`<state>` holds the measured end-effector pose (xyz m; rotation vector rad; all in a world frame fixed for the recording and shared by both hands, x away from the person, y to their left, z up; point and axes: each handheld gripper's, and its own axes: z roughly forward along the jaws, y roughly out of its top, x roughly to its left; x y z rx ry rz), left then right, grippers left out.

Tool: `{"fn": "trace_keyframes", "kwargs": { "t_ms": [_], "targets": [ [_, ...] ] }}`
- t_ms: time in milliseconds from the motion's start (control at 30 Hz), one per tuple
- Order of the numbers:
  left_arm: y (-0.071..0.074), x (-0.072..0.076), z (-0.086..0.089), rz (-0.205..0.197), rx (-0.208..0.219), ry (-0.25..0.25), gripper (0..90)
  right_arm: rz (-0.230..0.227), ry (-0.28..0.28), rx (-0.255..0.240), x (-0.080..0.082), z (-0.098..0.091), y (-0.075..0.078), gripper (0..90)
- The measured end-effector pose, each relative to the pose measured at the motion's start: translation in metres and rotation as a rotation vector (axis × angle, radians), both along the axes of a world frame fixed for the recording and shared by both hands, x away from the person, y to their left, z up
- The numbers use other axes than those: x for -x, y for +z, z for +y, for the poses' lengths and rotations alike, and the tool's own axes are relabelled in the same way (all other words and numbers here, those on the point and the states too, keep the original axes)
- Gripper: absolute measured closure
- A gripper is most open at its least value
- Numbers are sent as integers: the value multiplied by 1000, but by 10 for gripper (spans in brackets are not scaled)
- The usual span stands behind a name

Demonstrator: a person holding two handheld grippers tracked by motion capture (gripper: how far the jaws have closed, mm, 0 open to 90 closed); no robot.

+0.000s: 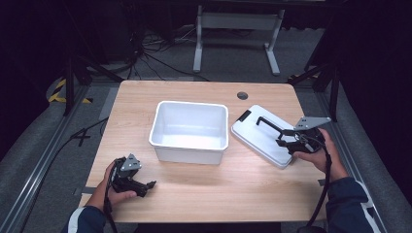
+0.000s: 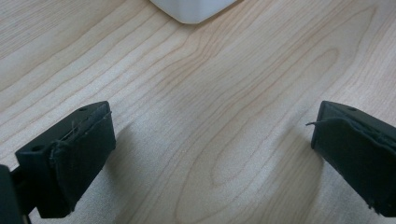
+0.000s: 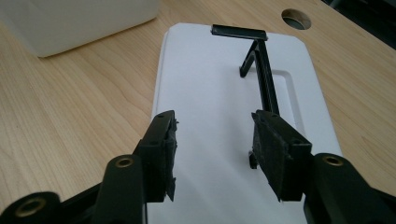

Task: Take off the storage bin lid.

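A white open bin (image 1: 189,131) sits mid-table, empty; its corner (image 2: 191,10) shows at the top of the left gripper view. To its right lies a flat white lid (image 1: 262,136) (image 3: 233,116) with a raised black handle (image 1: 268,124) (image 3: 262,77) and a black clip at its far end. My right gripper (image 1: 283,138) (image 3: 214,149) hovers open over the lid's near end, its right jaw beside the handle, nothing between the jaws. My left gripper (image 1: 148,186) (image 2: 210,154) rests low over bare wood near the front left, jaws wide open.
The wooden table (image 1: 204,189) has a round cable hole (image 1: 242,95) (image 3: 296,18) at the back right. Beyond the table stand a white desk frame (image 1: 238,29) and floor cables. Dark rails flank both table sides.
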<state>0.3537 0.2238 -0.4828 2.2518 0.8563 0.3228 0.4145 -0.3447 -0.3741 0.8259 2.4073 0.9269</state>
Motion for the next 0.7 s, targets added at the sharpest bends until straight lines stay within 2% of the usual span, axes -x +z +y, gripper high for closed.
{"fn": "trace_keyframes", "kwargs": {
  "t_ms": [233, 333, 467, 700],
  "targets": [
    [0, 0, 0, 0, 0, 5, 3, -31, 10, -9, 18, -11, -5, 488],
    [0, 0, 0, -1, 0, 5, 3, -38, 11, -28, 27, -18, -6, 475],
    [0, 0, 0, 0, 0, 5, 3, -59, 17, -3, 40, -27, -8, 465],
    [0, 0, 0, -1, -1, 5, 3, -57, 18, -6, 57, -38, -21, 439]
  ]
}}
